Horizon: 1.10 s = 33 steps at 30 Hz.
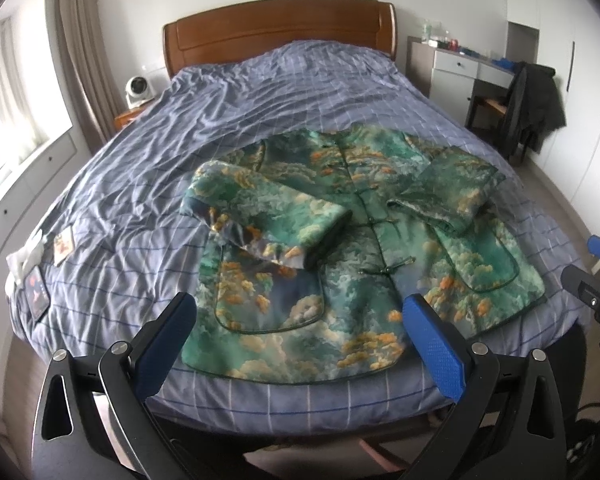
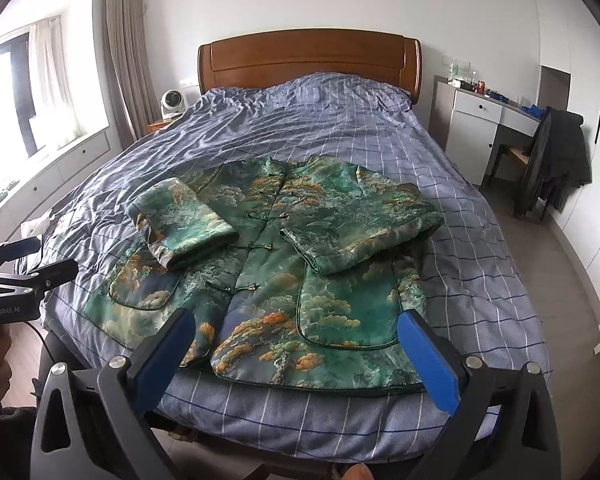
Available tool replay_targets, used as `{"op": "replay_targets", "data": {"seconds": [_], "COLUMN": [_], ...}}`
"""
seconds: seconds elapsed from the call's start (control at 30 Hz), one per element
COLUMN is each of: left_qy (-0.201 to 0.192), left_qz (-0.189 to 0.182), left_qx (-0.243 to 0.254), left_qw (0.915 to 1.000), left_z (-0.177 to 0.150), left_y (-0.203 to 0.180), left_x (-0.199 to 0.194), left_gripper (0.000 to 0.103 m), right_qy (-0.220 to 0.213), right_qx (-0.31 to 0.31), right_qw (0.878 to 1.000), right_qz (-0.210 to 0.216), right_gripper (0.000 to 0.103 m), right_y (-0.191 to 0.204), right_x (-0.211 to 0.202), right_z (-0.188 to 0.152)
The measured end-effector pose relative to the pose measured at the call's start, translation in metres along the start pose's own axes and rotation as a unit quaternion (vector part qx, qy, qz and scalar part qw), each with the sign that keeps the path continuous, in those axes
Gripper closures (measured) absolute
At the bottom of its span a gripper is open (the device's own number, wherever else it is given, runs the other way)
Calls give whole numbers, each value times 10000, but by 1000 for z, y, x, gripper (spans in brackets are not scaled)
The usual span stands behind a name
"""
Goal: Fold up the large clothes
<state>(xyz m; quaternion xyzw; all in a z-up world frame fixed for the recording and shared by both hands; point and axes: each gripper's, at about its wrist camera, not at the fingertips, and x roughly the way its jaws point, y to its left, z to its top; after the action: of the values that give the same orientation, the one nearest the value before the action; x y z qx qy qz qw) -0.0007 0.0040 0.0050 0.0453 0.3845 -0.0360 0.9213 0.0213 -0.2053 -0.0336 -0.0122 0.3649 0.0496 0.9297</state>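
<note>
A green padded jacket (image 1: 324,264) with orange and white cloud print lies face up on the bed, hem toward me. It also shows in the right wrist view (image 2: 276,280). Both sleeves are folded in across the chest: the left sleeve (image 1: 260,216) and the right sleeve (image 1: 448,196). My left gripper (image 1: 300,312) is open and empty, held above the jacket's hem. My right gripper (image 2: 296,328) is open and empty, above the hem on the right side. The right gripper also shows at the right edge of the left wrist view (image 1: 596,280).
The bed (image 1: 140,184) has a wrinkled blue checked cover and a wooden headboard (image 2: 308,60). Small cards and a white cloth (image 1: 40,264) lie at its left edge. A desk (image 2: 488,120) and a chair with a dark coat (image 2: 556,160) stand at the right.
</note>
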Motion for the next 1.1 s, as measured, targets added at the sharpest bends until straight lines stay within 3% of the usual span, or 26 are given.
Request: {"op": "replay_targets", "data": {"seconds": [1.1], "left_qy": [70], "left_qz": [-75], "left_qx": [-43], "left_qw": [9999], "left_z": [-5], "left_y": [-1], "left_x": [1], "left_gripper": [0], "right_qy": [213], "right_qx": [36], "right_qw": [9997], "right_qz": [93], "right_gripper": [0], "right_y": [7], "right_x": [5], "right_z": [-7]}}
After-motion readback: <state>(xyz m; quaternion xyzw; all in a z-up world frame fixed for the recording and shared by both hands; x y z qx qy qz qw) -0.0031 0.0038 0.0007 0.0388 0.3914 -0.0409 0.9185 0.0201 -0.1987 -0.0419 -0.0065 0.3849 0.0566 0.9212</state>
